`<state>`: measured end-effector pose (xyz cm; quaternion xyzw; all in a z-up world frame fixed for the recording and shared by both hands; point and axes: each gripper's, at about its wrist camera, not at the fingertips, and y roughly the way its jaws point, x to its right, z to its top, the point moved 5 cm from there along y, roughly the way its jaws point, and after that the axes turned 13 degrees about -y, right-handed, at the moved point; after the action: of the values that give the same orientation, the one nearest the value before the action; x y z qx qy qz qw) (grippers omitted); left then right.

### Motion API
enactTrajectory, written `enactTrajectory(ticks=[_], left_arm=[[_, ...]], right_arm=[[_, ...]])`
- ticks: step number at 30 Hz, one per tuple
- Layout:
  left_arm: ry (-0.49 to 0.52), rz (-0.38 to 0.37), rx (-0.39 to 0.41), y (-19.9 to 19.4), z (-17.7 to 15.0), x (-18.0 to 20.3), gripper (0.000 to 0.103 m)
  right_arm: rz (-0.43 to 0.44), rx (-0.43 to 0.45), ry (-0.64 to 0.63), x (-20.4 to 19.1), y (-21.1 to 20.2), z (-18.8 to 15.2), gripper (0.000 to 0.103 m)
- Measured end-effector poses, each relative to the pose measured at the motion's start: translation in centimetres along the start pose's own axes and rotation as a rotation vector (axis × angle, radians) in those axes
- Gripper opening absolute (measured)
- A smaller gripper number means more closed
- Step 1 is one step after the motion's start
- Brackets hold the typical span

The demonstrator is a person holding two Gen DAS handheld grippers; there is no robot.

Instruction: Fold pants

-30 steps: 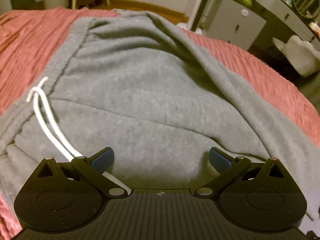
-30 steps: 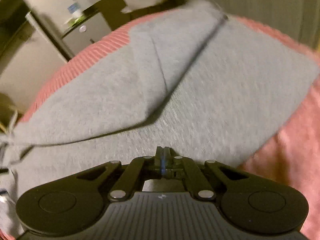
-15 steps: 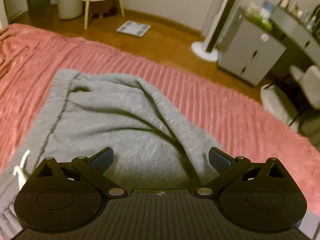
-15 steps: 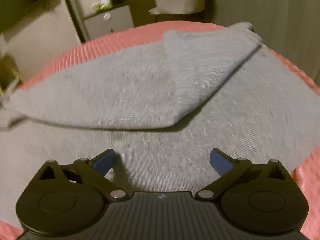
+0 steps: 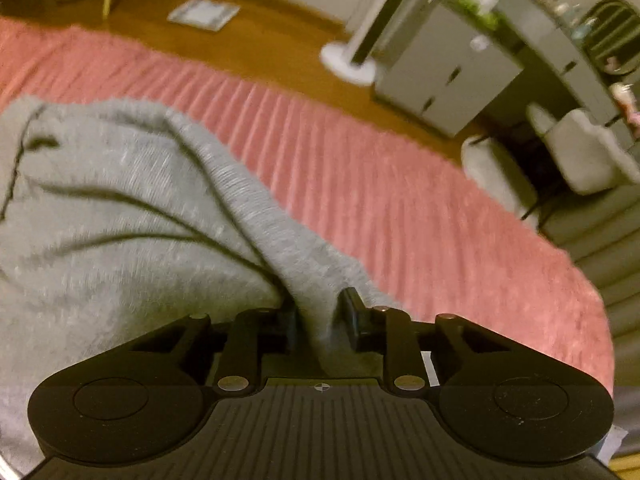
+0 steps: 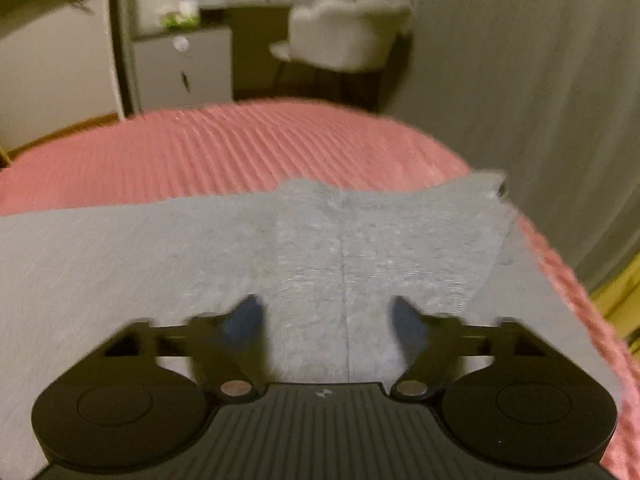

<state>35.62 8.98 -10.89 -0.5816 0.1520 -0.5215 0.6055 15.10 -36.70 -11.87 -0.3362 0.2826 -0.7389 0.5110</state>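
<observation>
One pair of grey fleece pants (image 5: 120, 216), soft, rumpled, lying on bed's pink ribbed blanket (image 5: 360, 184). Left tool (image 5: 318, 314) closing, fingers pinching raised fabric ridge at garment's 3 o'clock edge. Right tool (image 6: 326, 320) closing, blue pads (image 6: 244, 318) apart over flat folded leg (image 6: 340, 240); no cloth pinched. Grey cabinet (image 5: 444, 76) at 1 o'clock.

A bed (image 5: 360, 184) with a pink ribbed blanket (image 6: 240, 148) fills the middle of both views. Grey pants (image 5: 100, 220) lie directly on it, creased at lower left, flatter across the right wrist view.
</observation>
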Motion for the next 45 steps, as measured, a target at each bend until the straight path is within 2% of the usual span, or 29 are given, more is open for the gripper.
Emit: enactTrajectory(ticks=[1, 2, 3, 7, 10, 12, 14, 16, 18, 20, 22, 23, 25, 26, 27, 28, 29, 30, 31, 32, 34, 35, 36, 37, 38, 39, 43, 45], left_arm=[[-0.015, 0.008, -0.022, 0.5, 0.2, -0.3, 0.020], [-0.029, 0.006, -0.034, 0.5, 0.4, -0.6, 0.010], [-0.036, -0.006, -0.038, 0.1, 0.4, -0.5, 0.008], [0.020, -0.045, 0.054, -4.4, -0.4, 0.3, 0.007], [0.031, -0.114, 0.117, -9.9, -2.6, -0.3, 0.007], [0.047, -0.159, 0.170, -14.0, -5.2, -1.6, 0.007], [0.053, -0.171, 0.208, -17.4, -8.8, -3.8, 0.007], [0.065, -0.155, 0.224, -19.1, -13.1, -6.2, 0.007], [0.108, -0.107, 0.197, -18.5, -17.1, -8.5, 0.010], [0.128, -0.022, 0.141, -16.0, -19.6, -10.9, 0.013], [0.049, 0.032, 0.065, -13.6, -21.0, -13.6, 0.013], [0.020, 0.045, 0.055, -13.1, -21.1, -14.6, 0.014], [-0.004, 0.033, 0.088, -13.5, -20.3, -15.4, 0.022], [-0.019, 0.039, 0.131, -14.1, -19.4, -15.6, 0.034], [-0.022, 0.038, 0.190, -14.9, -18.2, -15.6, 0.056], [-0.025, 0.050, 0.257, -15.5, -16.9, -15.7, 0.067], [-0.032, 0.064, 0.322, -16.0, -16.0, -16.0, 0.082], [-0.033, 0.084, 0.387, -16.4, -15.1, -16.3, 0.084], [-0.036, 0.118, 0.423, -16.2, -13.9, -16.6, 0.084], [-0.043, 0.129, 0.423, -15.9, -13.0, -16.8, 0.084], [-0.085, 0.147, 0.329, -13.4, -11.3, -17.4, 0.073], [-0.125, 0.147, 0.282, -12.4, -10.6, -18.1, 0.056], [-0.154, 0.138, 0.250, -12.1, -10.7, -18.9, 0.037], [-0.179, 0.126, 0.223, -11.9, -10.5, -19.4, 0.031], [-0.196, 0.116, 0.214, -12.0, -10.2, -19.5, 0.021], [-0.204, 0.106, 0.214, -12.2, -10.2, -19.5, 0.016], [-0.184, 0.027, 0.262, -16.6, -10.7, -19.1, 0.014], [-0.190, -0.021, 0.282, -19.4, -11.8, -19.5, 0.014]], right_arm=[[-0.002, 0.011, 0.010, 0.1, 0.2, 0.1, 0.059], [-0.015, 0.018, -0.005, 0.2, 0.2, 0.1, 0.040], [-0.018, 0.024, -0.005, 0.4, -0.2, 0.3, 0.010], [0.033, 0.084, 0.199, 4.4, -2.5, 0.5, 0.008], [0.040, 0.152, 0.328, 8.2, -5.4, -0.2, 0.008], [0.048, 0.215, 0.384, 10.6, -8.3, -0.9, 0.008], [0.026, 0.260, 0.414, 13.1, -10.7, -2.4, 0.008], [-0.040, 0.273, 0.444, 15.3, -11.8, -4.5, 0.008], [-0.074, 0.217, 0.452, 16.6, -11.0, -7.2, 0.008], [-0.063, 0.111, 0.455, 16.8, -8.3, -10.0, 0.009], [-0.047, -0.003, 0.461, 16.4, -5.3, -12.4, 0.009], [-0.037, -0.021, 0.462, 16.2, -4.6, -13.0, 0.009], [-0.038, 0.010, 0.477, 16.2, -4.7, -13.2, 0.012], [-0.031, 0.013, 0.481, 16.3, -4.8, -13.1, 0.014], [-0.013, 0.019, 0.491, 16.2, -5.0, -13.0, 0.019], [0.011, 0.028, 0.507, 16.3, -5.0, -12.9, 0.023], [0.034, 0.030, 0.524, 16.3, -5.2, -12.9, 0.033], [0.055, 0.028, 0.546, 16.3, -5.0, -13.2, 0.039], [0.070, 0.032, 0.566, 16.3, -4.7, -13.2, 0.040], [0.075, 0.038, 0.574, 16.1, -4.6, -13.1, 0.043], [0.071, 0.040, 0.576, 15.7, -4.2, -13.0, 0.042], [0.067, 0.042, 0.570, 15.3, -4.4, -13.3, 0.041], [0.062, 0.044, 0.559, 15.2, -4.6, -13.3, 0.034], [0.060, 0.046, 0.551, 15.2, -4.7, -13.2, 0.028], [0.055, 0.049, 0.546, 15.2, -5.1, -13.1, 0.016], [0.047, 0.047, 0.541, 15.3, -5.3, -13.0, 0.008], [-0.015, 0.091, 0.516, 15.9, -7.9, -12.1, 0.007], [-0.084, 0.164, 0.462, 15.9, -10.2, -11.2, 0.007]])
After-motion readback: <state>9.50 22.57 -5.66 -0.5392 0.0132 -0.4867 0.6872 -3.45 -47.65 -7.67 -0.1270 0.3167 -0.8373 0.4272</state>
